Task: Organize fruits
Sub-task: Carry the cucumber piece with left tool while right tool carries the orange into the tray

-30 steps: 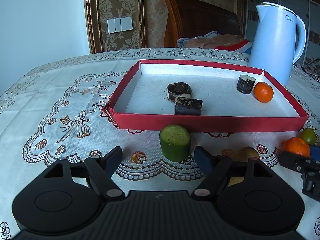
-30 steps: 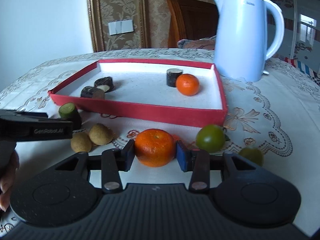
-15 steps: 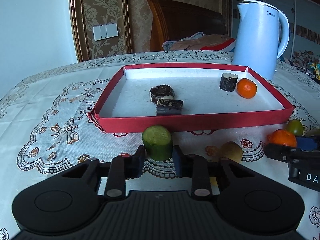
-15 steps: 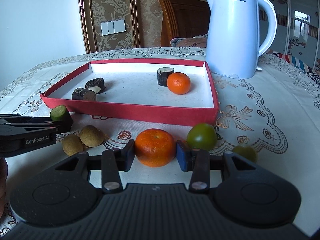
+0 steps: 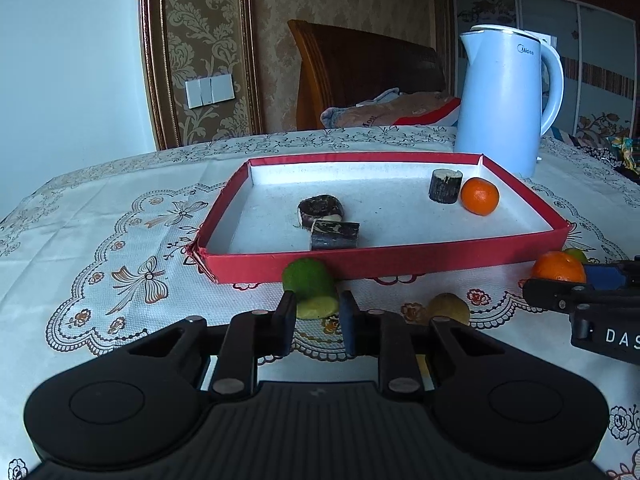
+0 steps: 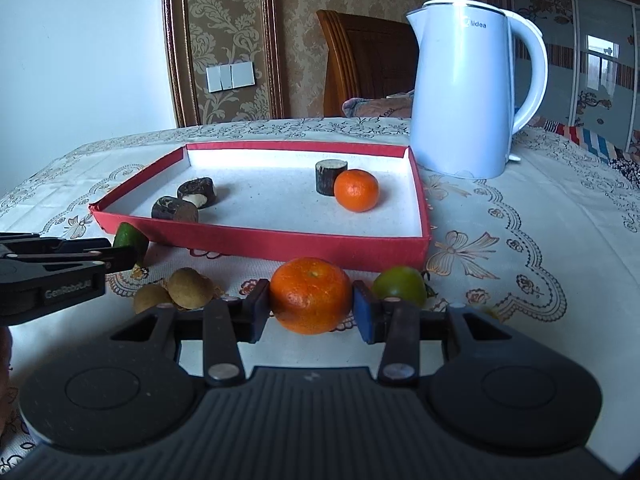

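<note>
The left tongs (image 5: 316, 312) are clamped on a green cucumber piece (image 5: 310, 286), their two pads pressing its sides; the piece is tipped, its pale cut end facing the camera, just in front of the near wall of the red tray (image 5: 400, 258), and whether it rests on the cloth or is lifted off it I cannot tell. The right tongs (image 6: 311, 307) are closed on a tangerine (image 6: 311, 295), which fills the gap between their pads and sits in front of the tray's near wall. Inside the tray, on its white floor, lie two dark stubby pieces (image 5: 326, 220) touching each other toward the left, and toward the right a third dark piece (image 5: 445, 186) stands upright just beside a second, smaller orange fruit (image 5: 479, 196). Outside the tray, on the lace-patterned cloth of the bench (image 5: 120, 220), two brown round fruits (image 6: 176, 292) sit side by side between the two tongs, and a green round fruit (image 6: 400, 286) lies just right of the held tangerine, with another yellowish-green one mostly hidden behind the right tongs' frame. A pale blue kettle (image 6: 468, 92) stands on the bench beyond the tray's far right corner. Behind the bench is a wooden chair (image 5: 360, 68) with a folded cloth on its seat.
</note>
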A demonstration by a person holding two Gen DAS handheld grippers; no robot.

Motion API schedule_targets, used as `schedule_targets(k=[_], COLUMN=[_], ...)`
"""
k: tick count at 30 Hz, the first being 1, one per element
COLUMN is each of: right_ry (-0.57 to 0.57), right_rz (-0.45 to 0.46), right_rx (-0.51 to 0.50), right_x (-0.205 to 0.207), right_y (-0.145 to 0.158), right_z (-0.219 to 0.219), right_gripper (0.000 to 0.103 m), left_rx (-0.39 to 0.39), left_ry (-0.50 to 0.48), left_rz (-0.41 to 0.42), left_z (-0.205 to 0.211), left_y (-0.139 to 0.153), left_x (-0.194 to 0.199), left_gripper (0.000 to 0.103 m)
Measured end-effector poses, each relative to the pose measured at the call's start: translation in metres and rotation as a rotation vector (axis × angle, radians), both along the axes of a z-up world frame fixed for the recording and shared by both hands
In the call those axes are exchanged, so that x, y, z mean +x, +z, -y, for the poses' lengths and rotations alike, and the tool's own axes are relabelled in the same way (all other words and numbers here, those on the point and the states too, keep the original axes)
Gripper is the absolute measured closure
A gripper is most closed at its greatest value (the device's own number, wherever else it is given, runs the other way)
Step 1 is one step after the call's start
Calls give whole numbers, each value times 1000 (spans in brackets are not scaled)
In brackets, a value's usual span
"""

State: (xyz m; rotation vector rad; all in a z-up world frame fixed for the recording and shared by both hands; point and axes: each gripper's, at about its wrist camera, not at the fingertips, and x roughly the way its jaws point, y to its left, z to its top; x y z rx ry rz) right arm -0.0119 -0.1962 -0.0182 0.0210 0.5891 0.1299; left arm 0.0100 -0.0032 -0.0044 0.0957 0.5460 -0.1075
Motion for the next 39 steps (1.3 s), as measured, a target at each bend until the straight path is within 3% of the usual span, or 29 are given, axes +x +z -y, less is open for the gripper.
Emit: schedule_targets(k=[4, 13, 17, 18, 19, 21, 23, 29, 30, 31, 33, 39], right_ry=[-1, 10, 15, 15, 16, 17, 19, 21, 21, 20, 19, 21], right_rz=[-1, -4, -9, -10, -9, -9, -10, -16, -17, -16, -15, 7], right_rx=[3, -3, -1, 1, 2, 1, -1, -4, -4, -4, -4, 16], right_x=[0, 0, 1, 1, 1, 1, 1, 2, 2, 2, 1, -2], right_y=[0, -1, -2, -2, -2, -2, -2, -3, -3, -3, -3, 0], right_z=[1, -1, -2, -1, -1, -2, -2, -3, -3, -3, -3, -1], right_gripper=[63, 63, 63, 63, 63, 63, 63, 63, 63, 63, 63, 62], left_rx=[-8, -58, -28, -28, -27, -21, -17, 34, 41, 51, 67, 50], left_ry=[-11, 16, -13, -24, -28, -9, 3, 33, 38, 42, 43, 35], left_rz=[-17, -43, -45, -41, -28, 13, 48, 19, 18, 7, -34, 33], left_z=[0, -7, 1, 2, 2, 2, 2, 9, 10, 10, 10, 5], left_y=[-1, -3, -5, -4, -3, -1, 1, -3, -4, -6, -10, -3], left_x=[4, 12, 12, 11, 8, 3, 0, 21, 23, 25, 29, 11], left_gripper=[86, 83, 70, 59, 41, 25, 25, 25, 33, 57, 72, 72])
